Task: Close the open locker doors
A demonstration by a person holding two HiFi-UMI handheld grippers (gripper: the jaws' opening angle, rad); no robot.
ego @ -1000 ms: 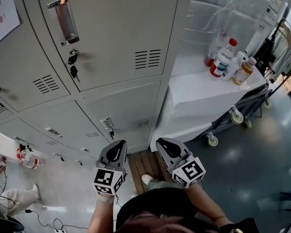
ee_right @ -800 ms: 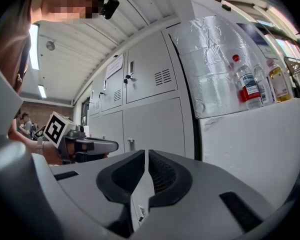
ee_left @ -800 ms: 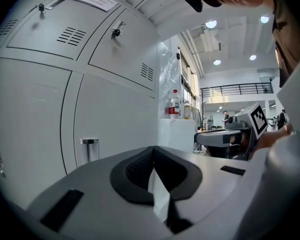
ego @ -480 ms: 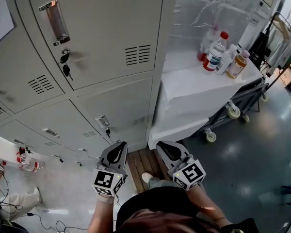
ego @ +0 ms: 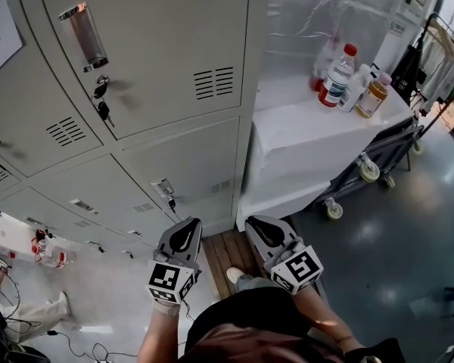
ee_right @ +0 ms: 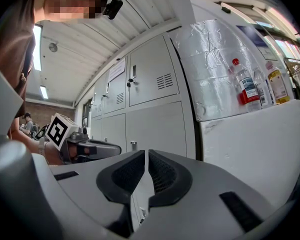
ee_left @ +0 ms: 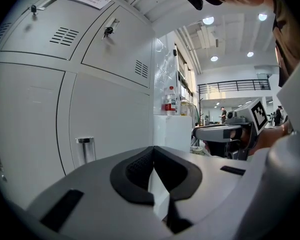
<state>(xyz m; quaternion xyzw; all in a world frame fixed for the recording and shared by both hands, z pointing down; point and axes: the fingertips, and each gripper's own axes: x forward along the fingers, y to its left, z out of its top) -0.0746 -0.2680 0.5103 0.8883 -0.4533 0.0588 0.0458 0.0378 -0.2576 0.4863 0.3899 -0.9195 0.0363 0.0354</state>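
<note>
The grey lockers (ego: 144, 66) fill the upper left of the head view, and every door in sight lies flush in its frame. The top door has a metal handle (ego: 87, 36) with keys (ego: 102, 97) hanging below it. The lower door (ego: 193, 165) carries a small latch (ego: 166, 189). My left gripper (ego: 189, 223) and right gripper (ego: 252, 222) sit side by side low in the view, pointing at the lockers and well short of them. Both are shut with nothing between their pads. The left gripper view faces the lower door (ee_left: 107, 119); the right gripper view shows the locker bank (ee_right: 155, 124).
To the right of the lockers stands a white covered cart (ego: 318, 142) on wheels (ego: 334, 210), with several bottles (ego: 337, 78) on top. Wooden slats (ego: 223, 252) lie at the locker base by my shoe (ego: 234, 277). A box (ego: 15, 237) and cables (ego: 68, 339) lie on the floor at left.
The head view has shifted slightly, so the lockers and cart sit a little differently in frame. Both grippers stay in the same place and remain shut.
</note>
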